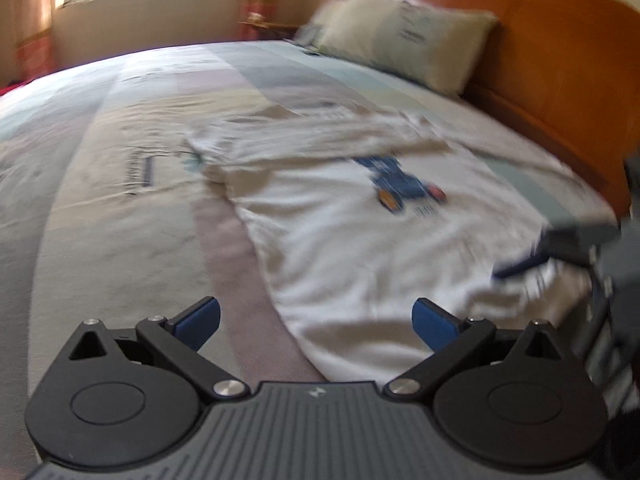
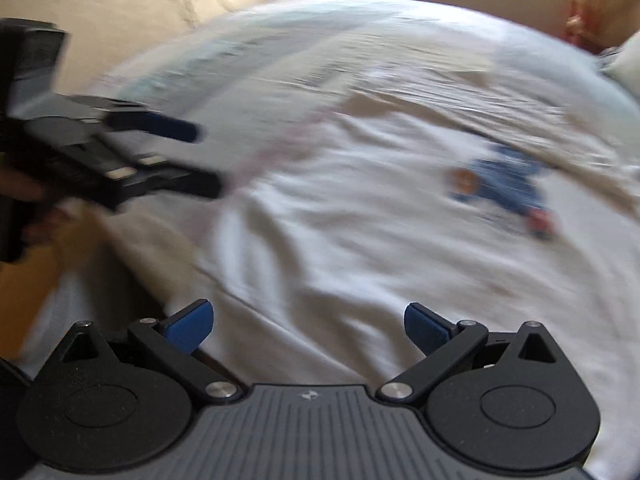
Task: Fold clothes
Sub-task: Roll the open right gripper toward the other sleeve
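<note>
Two grippers, both spread wide with nothing between the blue pads! Left gripper (image 1: 316,322) hovers over the near hem of the white T-shirt (image 1: 360,248), its left pad above bare bed (image 1: 120,208), its right pad above the cloth. Right gripper (image 2: 308,326) hangs over the shirt's rumpled lower part, clear of the fabric. The shirt lies spread on the bed, print side up, creased, with a blue car print (image 1: 404,186) further up its chest. Both views are motion-blurred. Beyond the shirt, a pillow (image 1: 404,40) leans against the wooden headboard (image 1: 560,60).
</note>
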Available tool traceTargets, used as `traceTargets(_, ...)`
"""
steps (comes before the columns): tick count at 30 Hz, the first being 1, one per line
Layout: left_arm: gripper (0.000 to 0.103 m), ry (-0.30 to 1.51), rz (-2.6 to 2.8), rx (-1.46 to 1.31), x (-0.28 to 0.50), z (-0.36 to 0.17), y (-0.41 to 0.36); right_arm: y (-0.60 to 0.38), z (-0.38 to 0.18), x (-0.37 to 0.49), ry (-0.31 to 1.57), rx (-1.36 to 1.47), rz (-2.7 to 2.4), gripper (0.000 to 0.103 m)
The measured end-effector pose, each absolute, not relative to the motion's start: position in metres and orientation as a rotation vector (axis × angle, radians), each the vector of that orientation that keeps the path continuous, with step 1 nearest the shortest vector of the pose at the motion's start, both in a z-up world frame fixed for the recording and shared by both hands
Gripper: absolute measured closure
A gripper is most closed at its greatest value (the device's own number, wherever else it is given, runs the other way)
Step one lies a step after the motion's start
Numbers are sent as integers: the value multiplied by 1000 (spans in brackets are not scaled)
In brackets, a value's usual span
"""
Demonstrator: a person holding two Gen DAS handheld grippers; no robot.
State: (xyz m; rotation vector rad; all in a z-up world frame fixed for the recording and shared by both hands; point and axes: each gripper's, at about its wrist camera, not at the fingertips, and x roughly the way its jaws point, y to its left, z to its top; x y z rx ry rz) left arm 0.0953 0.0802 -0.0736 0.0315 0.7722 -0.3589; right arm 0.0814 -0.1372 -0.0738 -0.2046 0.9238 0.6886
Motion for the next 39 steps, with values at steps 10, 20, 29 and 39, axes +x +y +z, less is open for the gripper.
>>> traceTargets(10, 2, 873, -612, 34, 94, -114, 12, -232, -86, 66, 905, -98, 397, 0)
traceTargets(20, 1, 967, -580, -31, 89, -98, 39, -302, -85, 90, 840, 97, 267, 0)
traceTargets(29, 1, 853, -478, 96, 155, -79, 15, -315, -88, 100, 844, 179, 300, 0)
traceTargets(39, 1, 899, -412, -13, 181, -113, 21, -325, -79, 258, 758, 238, 340, 0)
